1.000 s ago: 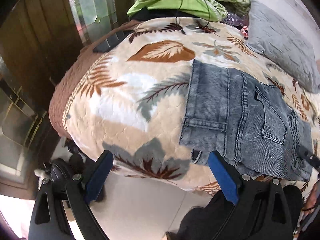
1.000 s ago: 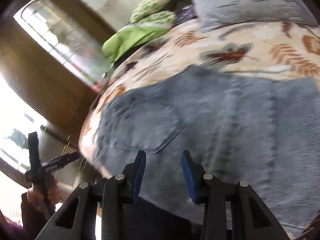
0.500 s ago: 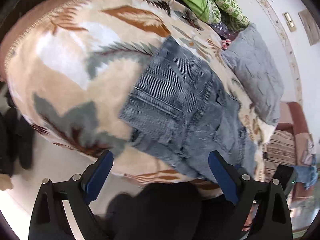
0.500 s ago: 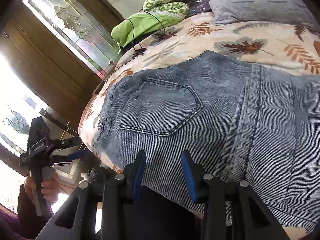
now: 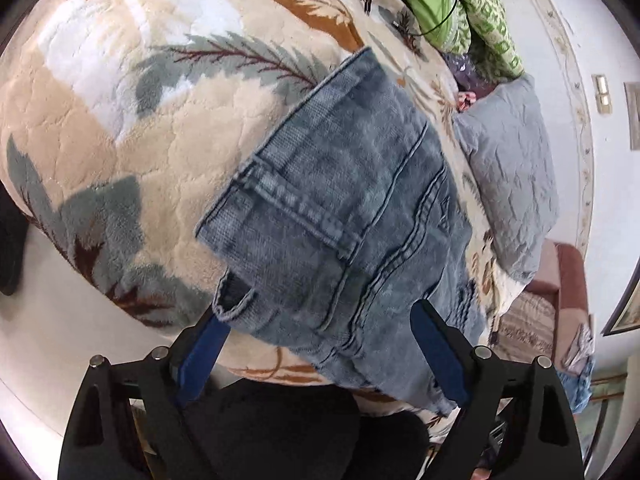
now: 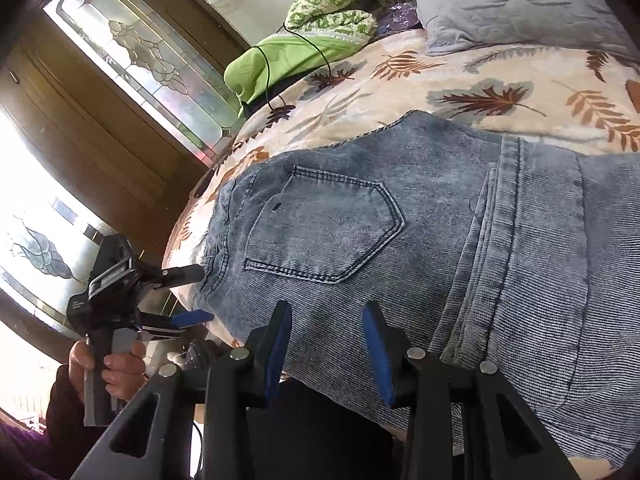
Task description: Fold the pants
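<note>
Folded blue-grey jeans (image 5: 340, 216) lie on a leaf-patterned blanket (image 5: 120, 128) near the bed's front edge. My left gripper (image 5: 320, 356) is open wide, its blue fingers straddling the jeans' near hem edge. In the right wrist view the jeans (image 6: 400, 240) show a back pocket (image 6: 320, 224). My right gripper (image 6: 326, 350) is open, partly closed in, just in front of the jeans' near edge, holding nothing. The left gripper (image 6: 188, 296) shows there at the jeans' waistband corner, held by a hand.
A grey pillow (image 5: 508, 176) and green bedding (image 5: 448, 4) lie at the far side of the bed. A wooden door with stained glass (image 6: 132, 68) stands to the left. White floor (image 5: 60, 340) lies below the bed edge.
The left gripper has moved in close to the jeans, so its fingers now straddle the near hem. The right gripper has held about the same place at the jeans' edge.
</note>
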{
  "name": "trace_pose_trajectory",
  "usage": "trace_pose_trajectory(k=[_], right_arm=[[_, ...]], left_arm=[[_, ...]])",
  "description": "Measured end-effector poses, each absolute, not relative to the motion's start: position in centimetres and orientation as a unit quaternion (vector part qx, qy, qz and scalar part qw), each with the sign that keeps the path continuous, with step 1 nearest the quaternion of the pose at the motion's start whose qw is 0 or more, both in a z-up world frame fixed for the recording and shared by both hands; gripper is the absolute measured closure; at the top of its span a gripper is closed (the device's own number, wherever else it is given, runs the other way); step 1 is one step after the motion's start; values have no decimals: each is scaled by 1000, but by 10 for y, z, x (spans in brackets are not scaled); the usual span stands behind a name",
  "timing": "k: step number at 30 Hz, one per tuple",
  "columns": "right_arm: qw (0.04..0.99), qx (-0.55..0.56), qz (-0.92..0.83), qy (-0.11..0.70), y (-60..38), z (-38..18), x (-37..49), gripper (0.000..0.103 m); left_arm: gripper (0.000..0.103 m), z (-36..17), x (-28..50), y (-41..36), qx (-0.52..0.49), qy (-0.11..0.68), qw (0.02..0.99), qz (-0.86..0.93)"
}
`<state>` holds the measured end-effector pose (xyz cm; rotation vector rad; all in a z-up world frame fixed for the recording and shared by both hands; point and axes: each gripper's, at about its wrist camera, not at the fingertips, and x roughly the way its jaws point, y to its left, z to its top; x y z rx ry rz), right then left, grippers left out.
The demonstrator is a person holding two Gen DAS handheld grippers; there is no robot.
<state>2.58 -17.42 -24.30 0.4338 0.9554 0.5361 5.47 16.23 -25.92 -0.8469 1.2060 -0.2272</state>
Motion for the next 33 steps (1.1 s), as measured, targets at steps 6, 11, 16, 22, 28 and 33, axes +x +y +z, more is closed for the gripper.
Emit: trace_pose_trajectory(k=[6,11,16,22,28,33], right_arm=[[828,208,256,454,-174,-245,26,63],[827,202,256,459,-169,-247,25,63],[825,202,254,462,-167,-248,26,63],[825,194,257,464,-163,-248,25,63],[827,208,253,458,-171,-246,26,63],[828,211,258,452,-174,-242,24,63]], left_arm=[[24,-259,60,166,-398,533,740,-96],[58,-260,59,168,-393,527,748,-84],[74,-263,58,173,-393,527,748,-89],[82,-248,58,163,-367,517,768,-92],[84,-212,55,143,-312,498,802,-103],[84,-174,48,120,-267,476,829,-124]])
